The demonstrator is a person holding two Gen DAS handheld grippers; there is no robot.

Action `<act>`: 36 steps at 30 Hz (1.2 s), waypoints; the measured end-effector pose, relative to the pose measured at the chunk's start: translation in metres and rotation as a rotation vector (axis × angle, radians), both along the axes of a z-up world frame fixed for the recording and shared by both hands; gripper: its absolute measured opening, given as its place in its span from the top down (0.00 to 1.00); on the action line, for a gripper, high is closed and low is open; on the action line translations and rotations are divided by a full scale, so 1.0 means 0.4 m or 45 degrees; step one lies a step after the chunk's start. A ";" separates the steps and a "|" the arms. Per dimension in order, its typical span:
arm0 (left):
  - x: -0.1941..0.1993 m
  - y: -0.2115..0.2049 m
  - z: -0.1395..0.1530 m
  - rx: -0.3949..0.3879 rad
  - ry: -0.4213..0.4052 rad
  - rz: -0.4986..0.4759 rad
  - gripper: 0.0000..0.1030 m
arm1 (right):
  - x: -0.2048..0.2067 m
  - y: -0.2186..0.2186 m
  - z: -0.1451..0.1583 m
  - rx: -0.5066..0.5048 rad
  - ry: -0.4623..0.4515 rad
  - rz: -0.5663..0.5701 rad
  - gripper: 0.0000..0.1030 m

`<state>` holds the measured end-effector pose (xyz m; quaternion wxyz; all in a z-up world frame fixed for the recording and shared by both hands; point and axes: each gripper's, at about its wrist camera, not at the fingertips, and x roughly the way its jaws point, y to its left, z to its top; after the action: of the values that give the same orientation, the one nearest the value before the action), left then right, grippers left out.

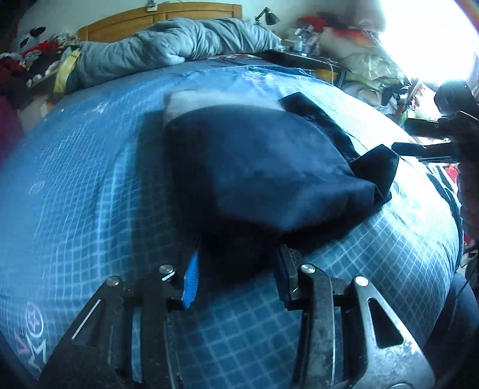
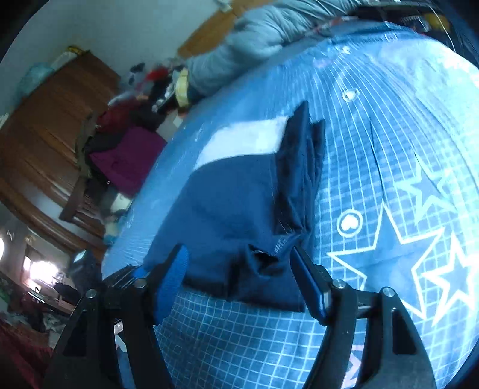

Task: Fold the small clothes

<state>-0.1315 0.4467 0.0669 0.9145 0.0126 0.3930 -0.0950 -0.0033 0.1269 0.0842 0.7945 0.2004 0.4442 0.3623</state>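
Note:
A small dark navy garment (image 1: 254, 170) lies partly folded on the blue grid-patterned bed cover (image 1: 74, 179). A pale grey-white piece (image 1: 194, 100) shows beyond its far edge. My left gripper (image 1: 238, 269) is open, its fingers on either side of the garment's near edge. In the right wrist view the same garment (image 2: 227, 203) lies in front of my right gripper (image 2: 239, 269), which is open with its fingers on either side of the near corner. The right gripper also shows in the left wrist view (image 1: 419, 140) at the garment's right corner.
A grey duvet (image 1: 179, 45) is bunched at the wooden headboard (image 1: 161, 15). Clothes are piled on the left (image 1: 21, 68) and clutter on the right (image 1: 359, 59). A wooden wardrobe (image 2: 51, 119) and a magenta item (image 2: 128, 155) stand beside the bed. White star prints (image 2: 404, 254) mark the cover.

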 end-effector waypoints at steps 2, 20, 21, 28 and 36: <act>0.005 -0.006 -0.014 0.010 -0.023 -0.002 0.48 | 0.011 0.025 -0.007 -0.043 0.011 0.022 0.25; -0.001 0.052 -0.088 0.408 0.013 -0.012 0.55 | -0.007 0.048 -0.176 -0.248 0.069 0.032 0.99; -0.001 0.051 -0.081 0.415 0.009 -0.011 0.55 | -0.006 0.040 -0.184 -0.225 0.084 0.016 1.00; -0.058 0.061 -0.038 0.247 -0.060 0.034 0.60 | 0.024 -0.045 -0.140 -0.198 0.020 -0.134 1.00; -0.037 0.051 -0.063 0.199 0.029 -0.023 0.63 | 0.063 -0.034 -0.112 -0.035 0.010 -0.090 0.57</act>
<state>-0.1462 0.4670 0.0415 0.9053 0.0865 0.4095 -0.0725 0.0220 0.1132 0.0395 0.8078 0.2064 0.4448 0.3272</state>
